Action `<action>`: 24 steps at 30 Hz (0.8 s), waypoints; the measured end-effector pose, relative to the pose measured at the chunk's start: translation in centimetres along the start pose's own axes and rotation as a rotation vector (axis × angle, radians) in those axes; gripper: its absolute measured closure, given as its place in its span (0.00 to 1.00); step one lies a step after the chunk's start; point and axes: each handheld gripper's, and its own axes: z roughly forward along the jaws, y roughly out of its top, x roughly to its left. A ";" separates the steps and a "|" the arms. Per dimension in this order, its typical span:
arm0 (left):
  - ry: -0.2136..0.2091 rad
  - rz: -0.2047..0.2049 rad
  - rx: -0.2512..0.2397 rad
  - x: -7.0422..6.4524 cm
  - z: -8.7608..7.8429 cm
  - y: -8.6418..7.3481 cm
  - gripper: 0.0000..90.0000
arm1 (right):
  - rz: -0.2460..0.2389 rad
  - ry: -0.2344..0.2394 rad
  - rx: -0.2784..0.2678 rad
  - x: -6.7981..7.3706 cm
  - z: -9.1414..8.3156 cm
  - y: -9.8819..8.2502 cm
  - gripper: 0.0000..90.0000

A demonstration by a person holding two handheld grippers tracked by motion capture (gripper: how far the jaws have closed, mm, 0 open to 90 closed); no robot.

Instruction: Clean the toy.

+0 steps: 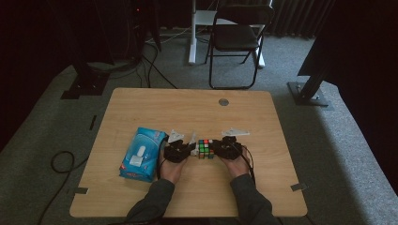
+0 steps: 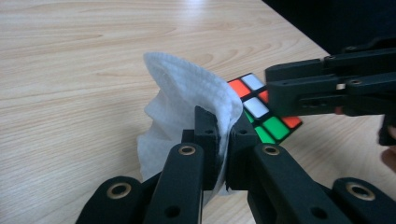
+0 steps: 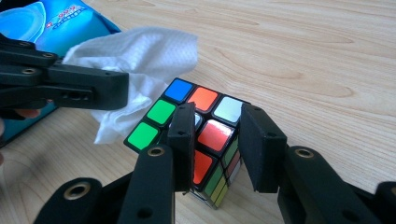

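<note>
A Rubik's cube (image 1: 205,148) sits mid-table between my two grippers. The right gripper (image 3: 219,116) is shut on the cube (image 3: 205,98), one jaw lying across its top face and the other against its right side. The cube looks slightly tilted. My left gripper (image 2: 223,123) is shut on a crumpled white wipe (image 2: 187,93), which stands up from the jaws just left of the cube (image 2: 273,126). In the right gripper view the wipe (image 3: 140,51) hangs beside the cube's green and blue cells. From above, left gripper (image 1: 187,150) and right gripper (image 1: 216,147) face each other.
A blue pack of wet wipes (image 1: 141,154) lies left of the left hand. A small round metal disc (image 1: 224,101) is set into the wooden table (image 1: 187,103) near its far edge. A black folding chair (image 1: 237,37) stands beyond the table.
</note>
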 end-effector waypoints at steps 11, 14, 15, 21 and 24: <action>-0.007 0.006 0.020 -0.7 0.4 -0.5 0.96 | 0.001 0.001 0.000 0.0 0.0 0.0 0.74; 0.000 0.008 0.032 -0.9 0.9 -0.9 0.96 | 0.001 0.001 0.000 0.0 0.0 0.0 0.74; 0.002 0.004 0.037 -0.9 1.0 -1.0 0.96 | 0.000 0.000 0.000 0.0 0.0 0.0 0.74; 0.018 -0.009 0.055 -0.7 1.6 -1.7 0.96 | -0.001 -0.003 0.000 0.0 0.0 0.0 0.74; 0.024 -0.019 0.070 -0.5 2.0 -2.3 0.96 | -0.002 -0.005 0.000 0.0 0.0 0.0 0.74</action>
